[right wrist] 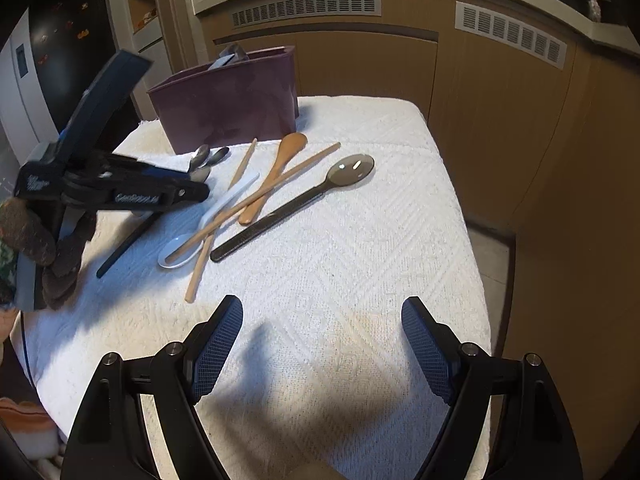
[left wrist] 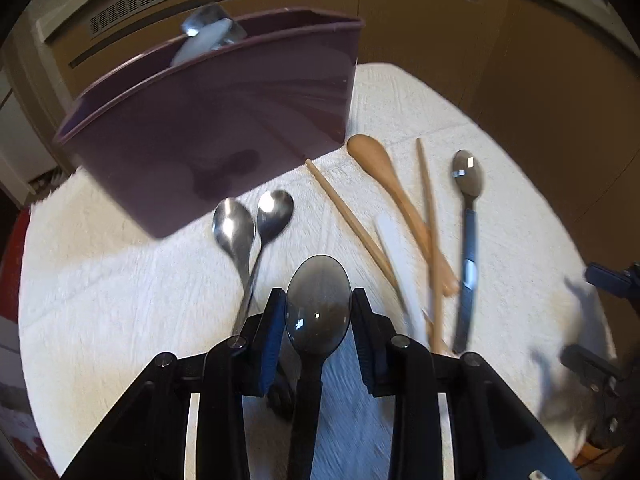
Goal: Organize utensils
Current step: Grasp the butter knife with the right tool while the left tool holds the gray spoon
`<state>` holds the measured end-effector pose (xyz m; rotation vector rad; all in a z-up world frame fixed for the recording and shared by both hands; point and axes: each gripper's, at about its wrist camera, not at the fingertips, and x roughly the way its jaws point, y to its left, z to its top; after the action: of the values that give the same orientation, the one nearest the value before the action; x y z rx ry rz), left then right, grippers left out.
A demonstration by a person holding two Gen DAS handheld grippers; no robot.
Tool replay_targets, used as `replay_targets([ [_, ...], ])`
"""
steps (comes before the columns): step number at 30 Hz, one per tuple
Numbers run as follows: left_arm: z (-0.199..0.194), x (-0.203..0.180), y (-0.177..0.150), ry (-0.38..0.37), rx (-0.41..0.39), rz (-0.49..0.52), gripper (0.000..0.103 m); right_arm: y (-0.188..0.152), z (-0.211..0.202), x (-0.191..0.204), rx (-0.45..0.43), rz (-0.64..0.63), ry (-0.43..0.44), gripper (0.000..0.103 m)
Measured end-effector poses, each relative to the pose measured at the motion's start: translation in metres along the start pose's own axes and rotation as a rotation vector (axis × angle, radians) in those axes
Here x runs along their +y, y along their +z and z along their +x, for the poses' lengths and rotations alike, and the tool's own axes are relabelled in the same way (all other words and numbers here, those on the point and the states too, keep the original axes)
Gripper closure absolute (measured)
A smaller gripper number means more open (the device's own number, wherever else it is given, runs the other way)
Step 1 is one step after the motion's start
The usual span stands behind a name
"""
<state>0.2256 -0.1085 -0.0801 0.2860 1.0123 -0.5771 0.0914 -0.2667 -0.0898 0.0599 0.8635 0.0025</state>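
**On a towel-covered table, a dark spoon is gripped for sorting**

At the far left stands a purple bin (left wrist: 224, 128), with a few spoons already leaning in its far compartment. Just in front of it two steel spoons (left wrist: 234, 228) lie crossed on the white towel (left wrist: 100, 280). At near centre the left gripper (left wrist: 318, 294) has its fingers clamped on the bowl of a smoky plastic spoon (left wrist: 318, 316), handle trailing back. To the right lie chopsticks (left wrist: 348, 220), a wooden spoon (left wrist: 372, 160), a white spoon (left wrist: 396, 256) and a dark-handled spoon (left wrist: 467, 176). The right gripper (right wrist: 322, 304) hovers nearby, fingers wide apart, empty. The step looks like pick-up; next, the spoon needs lifting clear and carrying over the bin's rim.
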Motion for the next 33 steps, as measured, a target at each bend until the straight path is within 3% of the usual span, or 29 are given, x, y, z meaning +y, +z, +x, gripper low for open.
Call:
replay_targets([
  [7, -0.075, 0.020, -0.057, -0.042, -0.135, -0.141, 0.074, 0.016, 0.006, 0.012, 0.017, -0.027, -0.012, 0.021],
  [13, -0.112, 0.057, -0.086, 0.058, -0.192, -0.246, 0.074, 0.038, 0.018, 0.018, 0.003, -0.025, -0.038, 0.021],
  [16, -0.111, 0.079, -0.089, 0.063, -0.211, -0.325, 0.074, 0.058, 0.036, 0.003, 0.001, 0.026, -0.130, 0.023],
  [18, -0.112, 0.088, -0.094, 0.054, -0.222, -0.354, 0.074, 0.070, 0.050, -0.009, 0.019, 0.066, -0.163, 0.037],
  [21, -0.112, 0.094, -0.098, 0.042, -0.222, -0.363, 0.074, 0.083, 0.074, -0.021, 0.063, 0.129, -0.162, 0.047],
  [26, -0.112, 0.096, -0.102, 0.030, -0.216, -0.356, 0.073, 0.092, 0.100, -0.022, 0.076, 0.203, -0.140, 0.047],
  [33, -0.102, 0.106, -0.106, 0.007, -0.188, -0.398, 0.073, 0.096, 0.112, -0.003, 0.077, 0.141, -0.190, 0.045],
])
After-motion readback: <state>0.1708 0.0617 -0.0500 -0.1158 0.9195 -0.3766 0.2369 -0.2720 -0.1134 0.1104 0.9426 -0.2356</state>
